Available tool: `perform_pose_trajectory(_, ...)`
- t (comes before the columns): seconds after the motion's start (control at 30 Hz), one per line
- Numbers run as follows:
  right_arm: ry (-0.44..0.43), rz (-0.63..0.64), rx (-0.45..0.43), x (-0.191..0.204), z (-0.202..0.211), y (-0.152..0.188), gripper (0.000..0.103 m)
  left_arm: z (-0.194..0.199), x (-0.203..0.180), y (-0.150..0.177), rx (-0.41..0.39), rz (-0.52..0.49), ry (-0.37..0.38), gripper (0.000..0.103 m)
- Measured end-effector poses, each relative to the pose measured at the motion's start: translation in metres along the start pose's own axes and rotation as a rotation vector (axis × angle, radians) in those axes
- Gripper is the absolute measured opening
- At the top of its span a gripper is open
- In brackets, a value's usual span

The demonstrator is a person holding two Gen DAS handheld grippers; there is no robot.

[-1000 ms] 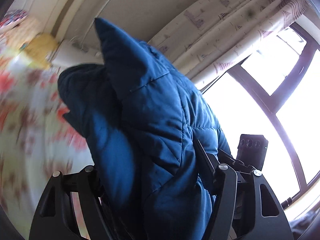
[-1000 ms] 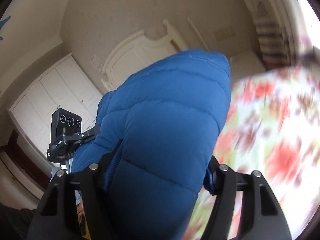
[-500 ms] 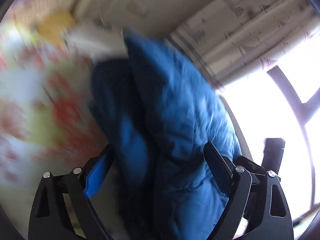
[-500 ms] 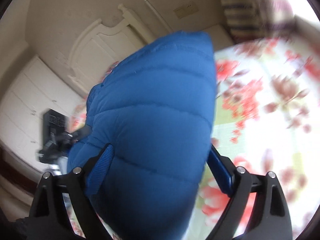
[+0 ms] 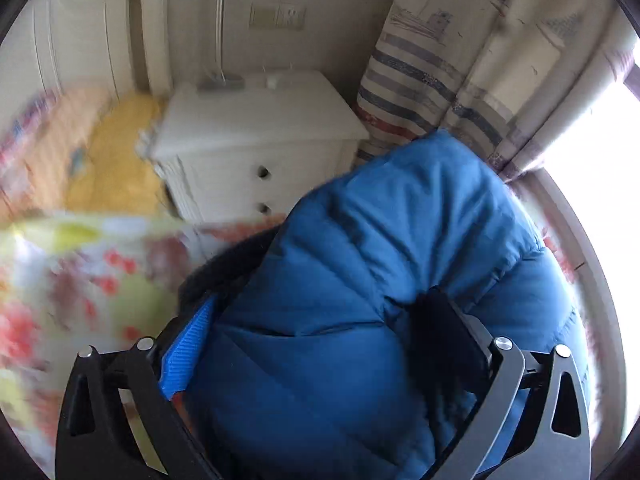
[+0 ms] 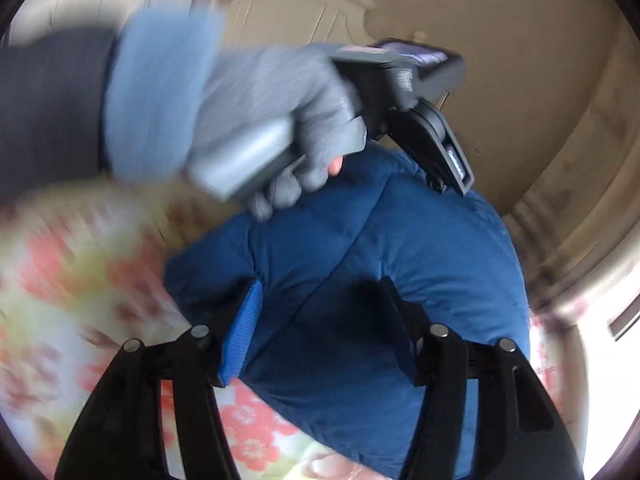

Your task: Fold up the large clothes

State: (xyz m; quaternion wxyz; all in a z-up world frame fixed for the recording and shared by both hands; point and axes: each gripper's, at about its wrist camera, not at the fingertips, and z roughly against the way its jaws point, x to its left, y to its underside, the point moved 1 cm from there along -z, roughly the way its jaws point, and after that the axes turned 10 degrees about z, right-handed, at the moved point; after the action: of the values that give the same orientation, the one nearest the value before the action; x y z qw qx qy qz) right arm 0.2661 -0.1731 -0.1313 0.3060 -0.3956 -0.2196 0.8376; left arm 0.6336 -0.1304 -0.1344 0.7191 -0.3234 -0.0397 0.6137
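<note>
A blue padded jacket (image 5: 384,264) fills the lower middle of the left wrist view. My left gripper (image 5: 320,328) is shut on a thick fold of it, its blue pad against the cloth on the left. In the right wrist view the same jacket (image 6: 380,264) bulges between the fingers of my right gripper (image 6: 320,312), which is shut on it. The jacket hangs over a floral bedsheet (image 6: 76,300). The gloved left hand (image 6: 276,120) with its gripper handle shows above the jacket in the right wrist view.
A white nightstand (image 5: 256,140) stands beyond the bed, a yellow cloth (image 5: 112,160) to its left and a striped curtain (image 5: 452,60) to its right by a bright window. A cream panelled wall (image 6: 500,100) lies behind the jacket.
Both grippers have swung downward with the jacket, from facing the ceiling and window to facing the bed and nightstand. The two hands have come close together.
</note>
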Motion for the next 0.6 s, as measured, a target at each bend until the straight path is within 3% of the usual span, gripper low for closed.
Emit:
perform_pose_trajectory(0.1, 0.008, -0.017, 0.039, 0.004, -0.011, -0.003, 0.062, -0.008, 0.009, 0.008, 0.022, 0.023, 0.019, 0.099)
perform_pose_trajectory(0.23, 0.044, 0.032, 0.039, 0.004, 0.004, -0.008, 0.06, 0.031, -0.013, 0.016, -0.061, 0.005, -0.108, 0.098)
perform_pose_trajectory(0.3, 0.063, 0.039, -0.015, 0.013, 0.043, -0.007, 0.065, 0.078, -0.018, 0.027, -0.204, 0.018, -0.169, 0.096)
perform_pose_trajectory(0.4, 0.034, -0.014, -0.147, 0.01, 0.113, 0.007, 0.087, 0.172, -0.03, 0.063, -0.463, 0.031, -0.162, 0.098)
perform_pose_trajectory(0.47, 0.047, -0.075, -0.2, 0.002, 0.154, 0.02, 0.094, 0.239, -0.041, 0.098, -0.617, 0.01, -0.186, 0.098)
perform_pose_trajectory(0.53, 0.093, -0.178, -0.25, -0.016, 0.194, 0.036, 0.1, 0.284, -0.051, 0.126, -0.719, 0.0, -0.228, 0.098)
perform_pose_trajectory(0.6, 0.133, -0.286, -0.306, -0.039, 0.222, 0.051, 0.101, 0.324, -0.062, 0.159, -0.787, 0.006, -0.284, 0.098)
